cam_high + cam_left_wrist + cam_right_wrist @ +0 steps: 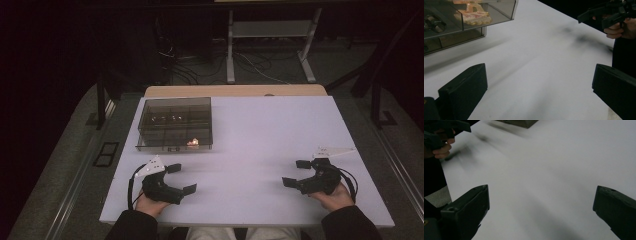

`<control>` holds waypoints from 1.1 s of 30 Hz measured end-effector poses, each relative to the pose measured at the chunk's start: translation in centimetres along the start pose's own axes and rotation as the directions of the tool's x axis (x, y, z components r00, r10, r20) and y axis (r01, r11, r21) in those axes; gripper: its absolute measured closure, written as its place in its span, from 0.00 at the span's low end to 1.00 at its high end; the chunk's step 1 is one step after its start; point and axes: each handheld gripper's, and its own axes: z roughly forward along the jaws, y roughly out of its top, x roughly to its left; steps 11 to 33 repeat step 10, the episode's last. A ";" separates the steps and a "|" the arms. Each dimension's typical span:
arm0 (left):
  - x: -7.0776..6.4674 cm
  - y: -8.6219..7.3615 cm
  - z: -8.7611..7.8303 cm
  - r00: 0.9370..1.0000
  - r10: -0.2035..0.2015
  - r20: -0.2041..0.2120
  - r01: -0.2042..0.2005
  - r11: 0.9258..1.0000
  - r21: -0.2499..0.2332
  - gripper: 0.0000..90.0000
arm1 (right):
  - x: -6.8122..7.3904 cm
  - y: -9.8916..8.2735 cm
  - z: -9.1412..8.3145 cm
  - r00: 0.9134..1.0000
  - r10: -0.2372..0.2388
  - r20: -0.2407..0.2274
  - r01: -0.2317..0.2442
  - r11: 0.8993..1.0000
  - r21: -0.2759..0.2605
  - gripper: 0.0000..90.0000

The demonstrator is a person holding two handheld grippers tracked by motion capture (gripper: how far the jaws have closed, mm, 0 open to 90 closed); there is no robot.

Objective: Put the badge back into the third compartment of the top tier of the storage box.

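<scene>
The person sits at the near edge of a white table [260, 135], a gripper in each hand, both resting low near that edge and well apart from one another. The left gripper [181, 178] sits at the near left, its jaws spread wide with nothing between them; in the left gripper view the two black jaws stand far apart over bare tabletop. The right gripper [296, 173] rests at the near right, jaws likewise wide and empty, pointing inward toward the middle of the table. Beyond the left gripper, toward the far left part of the table, stands a smoky transparent box [175, 123] divided into compartments, its lid closed. Inside the front compartment nearest the middle of the table lies a small orange-gold item [192, 142]; in the left gripper view it shows through the clear wall as pinkish pieces with gold edging, though I cannot tell what it is. A few small pale bits glint in the rear compartments. The box sits near the left gripper, not touching it, and well apart from the right one.
</scene>
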 end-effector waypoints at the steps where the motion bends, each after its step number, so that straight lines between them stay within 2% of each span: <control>1: 0.0 0.0 0.0 1.000 0.000 0.001 0.000 1.000 0.001 0.00 | 0.0 -0.2 -0.1 1.000 -0.001 0.002 0.001 1.000 0.001 0.00; 10: 0.0 0.0 0.0 1.000 0.002 0.004 -0.002 1.000 0.007 0.00 | -0.1 -1.6 -1.3 0.999 0.025 0.022 -0.025 0.999 -0.033 0.00; 33: 0.0 0.0 0.0 1.000 0.002 0.004 -0.002 1.000 0.007 0.00 | -0.1 -1.6 -1.3 0.999 0.025 0.022 -0.025 0.999 -0.033 0.00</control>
